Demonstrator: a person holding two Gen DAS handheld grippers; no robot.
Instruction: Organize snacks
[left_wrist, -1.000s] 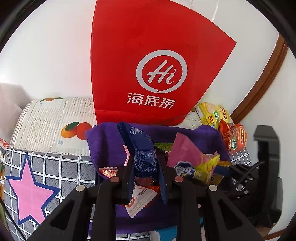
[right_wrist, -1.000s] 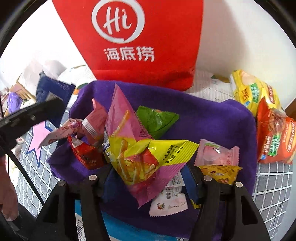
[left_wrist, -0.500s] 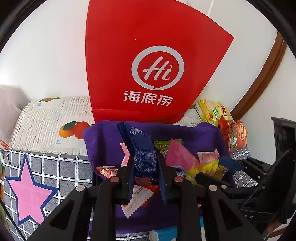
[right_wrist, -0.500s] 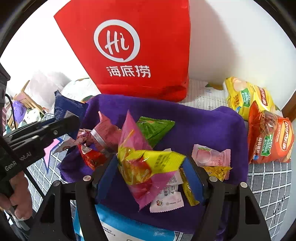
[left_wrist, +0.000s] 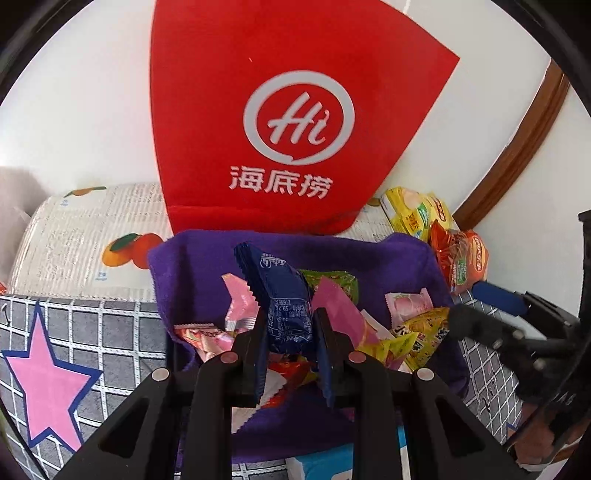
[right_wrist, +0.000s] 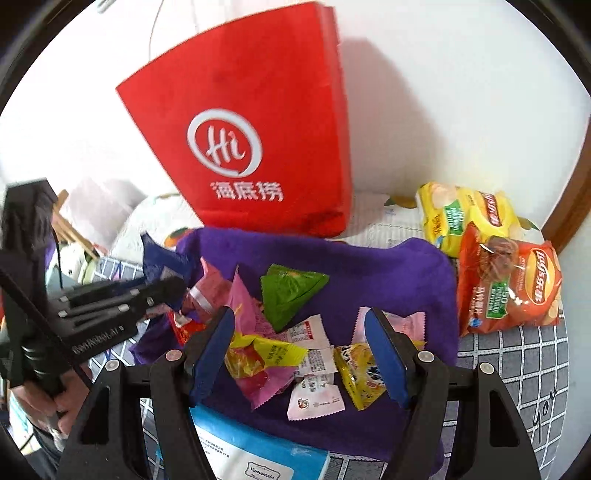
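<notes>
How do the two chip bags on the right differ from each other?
The yellow bag lies nearer the wall; the orange bag lies nearer the camera, overlapping its lower edge. The orange bag reaches onto the grey checked cloth; the yellow bag does not. Both are sealed and lie beside the purple towel, untouched.

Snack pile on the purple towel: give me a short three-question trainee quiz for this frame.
1. True or false: the left claw is shut on the dark blue packet.
2. The right claw is: A) open, holding nothing; B) shut on the green packet; C) out of view.
3. What stands behind the purple towel, against the wall?

Key: 1 true. 2 A. 3 the red paper bag.
</notes>
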